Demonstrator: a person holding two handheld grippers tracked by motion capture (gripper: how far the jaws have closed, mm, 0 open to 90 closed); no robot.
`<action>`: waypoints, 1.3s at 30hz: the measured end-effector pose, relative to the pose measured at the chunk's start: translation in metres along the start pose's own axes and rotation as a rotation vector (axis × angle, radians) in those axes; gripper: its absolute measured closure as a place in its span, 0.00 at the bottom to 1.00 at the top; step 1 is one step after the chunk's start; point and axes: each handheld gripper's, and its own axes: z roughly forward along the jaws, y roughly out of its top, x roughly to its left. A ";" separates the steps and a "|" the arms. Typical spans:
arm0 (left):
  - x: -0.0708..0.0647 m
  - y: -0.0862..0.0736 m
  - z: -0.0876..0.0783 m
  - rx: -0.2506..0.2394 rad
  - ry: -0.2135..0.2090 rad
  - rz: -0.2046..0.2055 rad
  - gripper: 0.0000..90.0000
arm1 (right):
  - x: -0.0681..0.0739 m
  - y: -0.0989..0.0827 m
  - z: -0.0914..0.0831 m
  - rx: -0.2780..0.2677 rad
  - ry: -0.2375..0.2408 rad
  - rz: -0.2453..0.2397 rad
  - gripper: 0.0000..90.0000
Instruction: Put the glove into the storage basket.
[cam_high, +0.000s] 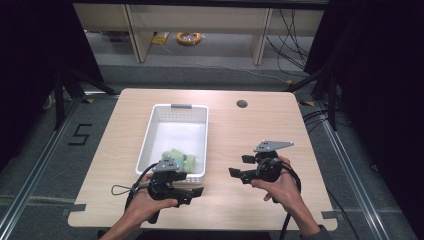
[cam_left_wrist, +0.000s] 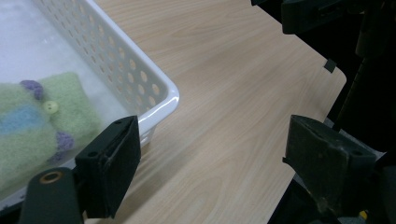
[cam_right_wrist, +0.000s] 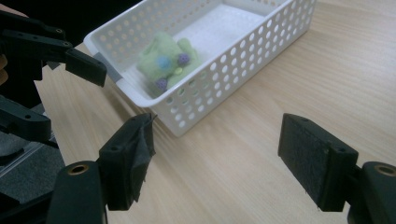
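Observation:
A white perforated basket (cam_high: 162, 120) stands on the wooden table, left of centre. Inside its near end lies a light green felt toy (cam_high: 181, 158) with a blue patch and purple bits, also seen in the left gripper view (cam_left_wrist: 32, 121) and the right gripper view (cam_right_wrist: 168, 59). My left gripper (cam_high: 196, 195) is held just in front of the basket's near right corner, open and empty, its jaws wide apart (cam_left_wrist: 210, 163). My right gripper (cam_high: 239, 167) hovers to the right of the basket, open and empty (cam_right_wrist: 224, 158), facing the basket (cam_right_wrist: 224, 74).
The table (cam_high: 250, 135) has a round cable hole (cam_high: 242, 104) at the back right. Beyond the table are shelf legs, cables and a yellow coil (cam_high: 188, 37) on the floor. Bare wood lies between and around the two grippers.

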 end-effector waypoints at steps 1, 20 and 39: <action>-0.001 -0.001 0.001 -0.003 0.006 0.007 0.20 | -0.003 -0.001 0.000 -0.015 -0.004 -0.034 0.31; -0.016 -0.017 0.013 0.004 -0.033 0.052 0.20 | 0.000 -0.033 -0.012 -0.038 0.008 -0.028 0.28; -0.025 -0.049 0.024 0.048 -0.027 0.082 0.20 | 0.005 -0.068 -0.011 -0.024 0.036 -0.018 0.26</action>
